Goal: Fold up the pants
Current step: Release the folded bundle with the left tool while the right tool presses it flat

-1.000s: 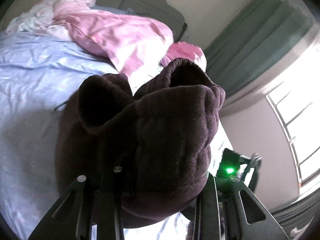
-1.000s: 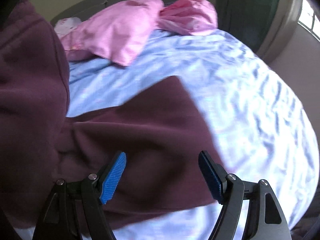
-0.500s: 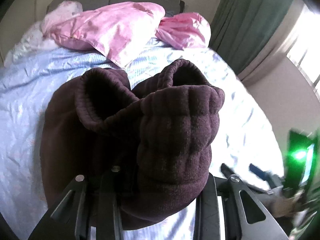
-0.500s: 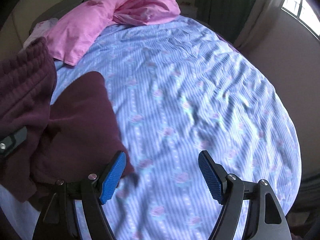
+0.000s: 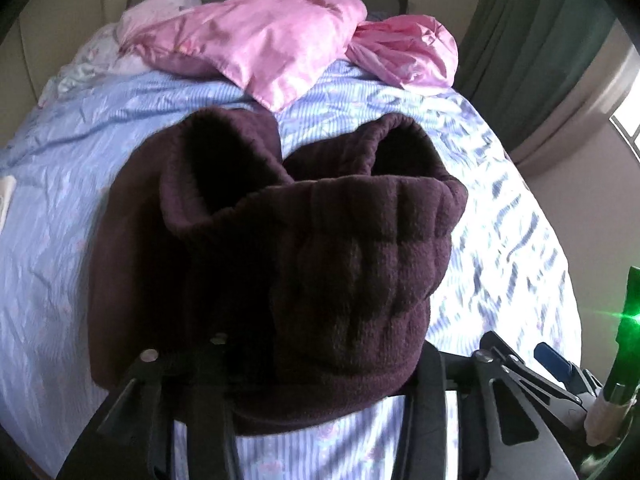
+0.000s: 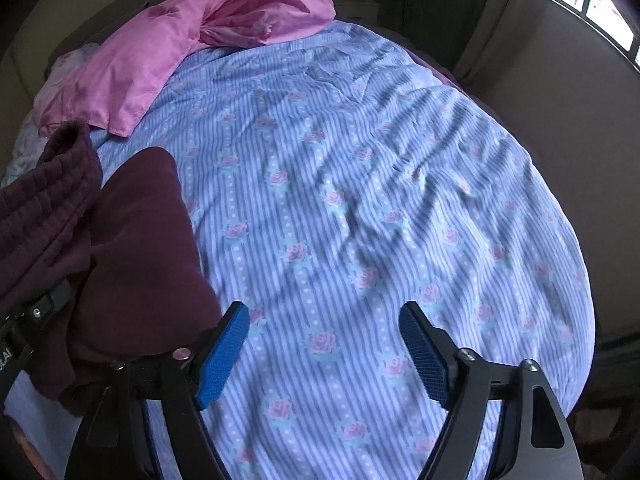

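Observation:
Dark maroon fleece pants (image 5: 304, 264) fill the middle of the left wrist view, bunched with the ribbed waistband on top. My left gripper (image 5: 320, 368) is shut on the pants and its fingertips are hidden in the fabric. The rest of the pants lies on the blue striped bedsheet (image 5: 60, 208). In the right wrist view the pants (image 6: 132, 248) sit at the left edge. My right gripper (image 6: 324, 344) is open and empty, over bare sheet (image 6: 360, 200) just right of the pants. It also shows at the lower right of the left wrist view (image 5: 552, 364).
Two pink pillows (image 6: 168, 48) and crumpled light bedding (image 5: 160, 4) lie at the head of the bed. A green curtain (image 5: 532, 28) and a window (image 6: 592, 4) are on the right wall. The bed's right edge (image 6: 576, 240) drops to the floor.
My right gripper has swung right, off the pants and over bare sheet, staying open. My left gripper keeps hold of the pants, and its view has turned to face the head of the bed.

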`<action>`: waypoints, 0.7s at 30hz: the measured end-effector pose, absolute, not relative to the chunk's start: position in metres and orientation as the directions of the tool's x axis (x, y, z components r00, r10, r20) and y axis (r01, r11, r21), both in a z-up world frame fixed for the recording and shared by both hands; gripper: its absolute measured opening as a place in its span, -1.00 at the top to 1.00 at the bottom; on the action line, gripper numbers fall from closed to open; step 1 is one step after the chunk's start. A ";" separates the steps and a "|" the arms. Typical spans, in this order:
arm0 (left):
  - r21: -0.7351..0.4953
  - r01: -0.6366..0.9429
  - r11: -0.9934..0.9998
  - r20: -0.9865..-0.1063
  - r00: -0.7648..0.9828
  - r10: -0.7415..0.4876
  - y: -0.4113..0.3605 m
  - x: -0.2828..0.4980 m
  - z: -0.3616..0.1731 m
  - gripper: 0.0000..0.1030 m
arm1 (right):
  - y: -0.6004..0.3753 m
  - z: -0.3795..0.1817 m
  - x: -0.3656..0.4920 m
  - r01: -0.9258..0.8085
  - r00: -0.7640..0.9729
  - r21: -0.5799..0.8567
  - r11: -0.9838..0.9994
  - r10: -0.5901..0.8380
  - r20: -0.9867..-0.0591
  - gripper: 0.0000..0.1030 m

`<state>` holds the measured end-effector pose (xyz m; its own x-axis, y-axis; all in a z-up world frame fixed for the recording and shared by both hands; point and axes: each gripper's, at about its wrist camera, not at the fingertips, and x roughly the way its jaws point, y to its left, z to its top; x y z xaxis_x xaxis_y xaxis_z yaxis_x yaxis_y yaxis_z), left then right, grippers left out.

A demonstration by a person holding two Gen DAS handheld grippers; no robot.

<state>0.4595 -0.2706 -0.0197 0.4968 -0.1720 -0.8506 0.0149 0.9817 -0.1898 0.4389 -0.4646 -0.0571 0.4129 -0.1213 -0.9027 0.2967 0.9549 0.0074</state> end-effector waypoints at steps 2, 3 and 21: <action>-0.188 0.018 0.982 -0.853 0.492 -0.172 -0.270 0.453 -0.019 0.05 | -0.463 -0.055 0.435 0.301 0.414 -0.004 0.954 -0.135 -0.900 -0.62; -0.196 0.029 0.980 -0.851 0.493 -0.184 -0.269 0.449 -0.018 -0.07 | -0.462 -0.053 0.433 0.300 0.412 -0.013 0.954 -0.142 -0.900 -0.64; -0.410 0.070 0.909 -0.753 0.537 -0.381 -0.174 0.426 -0.006 -0.96 | -0.404 0.011 0.427 0.177 0.582 -0.031 0.984 -0.130 -0.802 -0.80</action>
